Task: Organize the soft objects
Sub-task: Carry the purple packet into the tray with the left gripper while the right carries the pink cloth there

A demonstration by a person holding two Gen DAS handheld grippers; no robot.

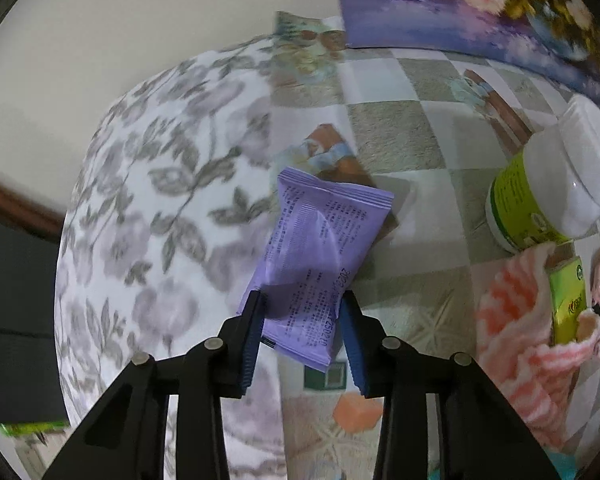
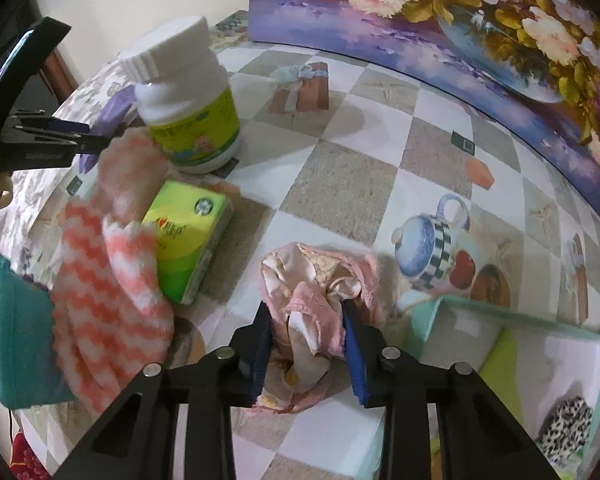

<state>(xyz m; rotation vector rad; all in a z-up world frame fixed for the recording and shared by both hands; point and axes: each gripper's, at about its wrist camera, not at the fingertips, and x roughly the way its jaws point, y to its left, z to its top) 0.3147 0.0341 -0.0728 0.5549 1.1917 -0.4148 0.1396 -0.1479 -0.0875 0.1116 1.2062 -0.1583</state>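
Both grippers pinching soft items on table.
Left gripper squeezing purple packet near table's left edge; right gripper clamping pink cloth beside mint box.

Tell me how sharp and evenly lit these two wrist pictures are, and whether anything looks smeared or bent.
Left wrist view: purple packet fairly sharp, its print readable; floral cloth smeared; corners dark; bottle bulged at the edge. Right wrist view: soft, even light; striped towel blurred; floral painting curved by the fisheye.
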